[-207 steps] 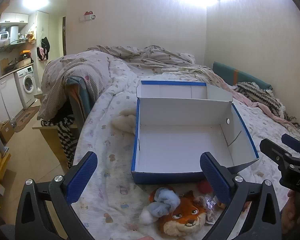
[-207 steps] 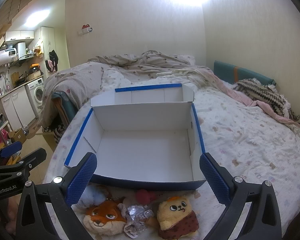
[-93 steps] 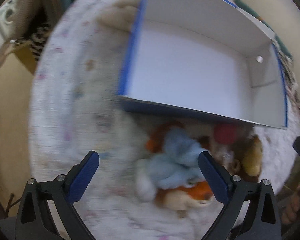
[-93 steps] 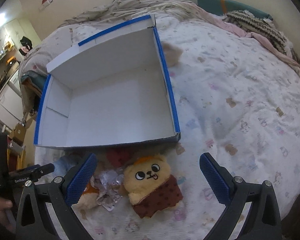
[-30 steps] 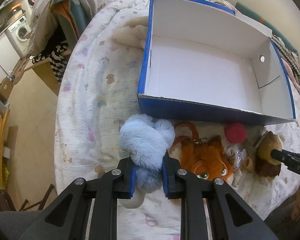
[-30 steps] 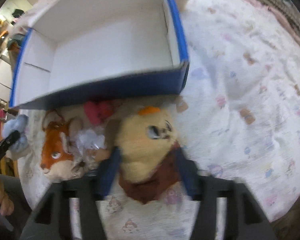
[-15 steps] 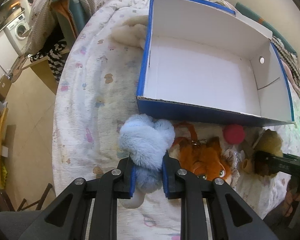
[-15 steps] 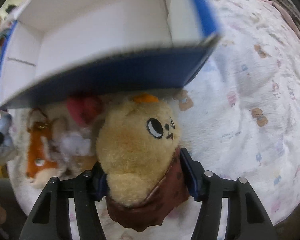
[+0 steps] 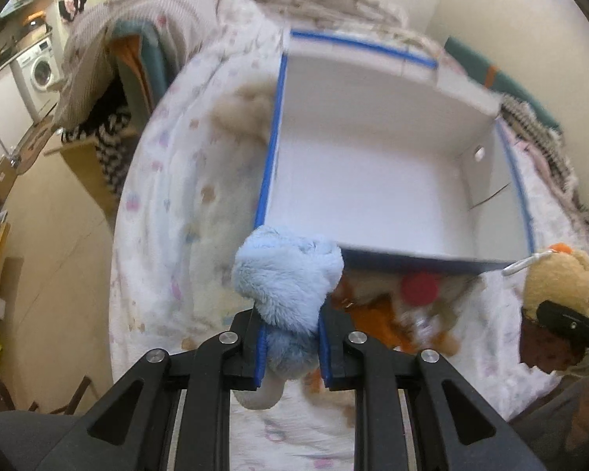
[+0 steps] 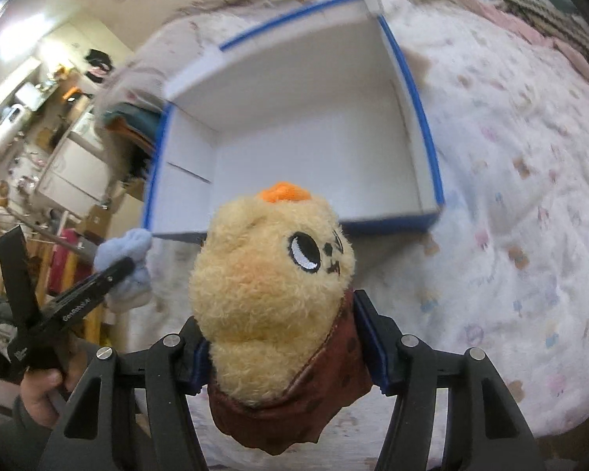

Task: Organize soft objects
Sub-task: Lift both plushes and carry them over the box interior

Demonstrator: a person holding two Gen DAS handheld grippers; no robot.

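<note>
soft toys none boxed yet: left gripper (image 9: 290, 343) pinches the blue plush (image 9: 286, 274), right gripper (image 10: 280, 347) pinches the yellow plush (image 10: 271, 271), both short of the empty box (image 9: 373, 180) at the bed's (image 10: 510, 196) near edge, others still lying there.

Your bed (image 9: 165, 212), under a patterned white sheet, carries the open blue-edged box (image 9: 373, 180) near its foot edge; an orange fox plush (image 9: 377, 318) and red ball (image 9: 420, 288) lie before it.

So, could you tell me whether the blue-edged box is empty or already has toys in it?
Empty: the box shows only bare white floor; both tongs hold their toys, the blue plush and yellow plush, outside it.
</note>
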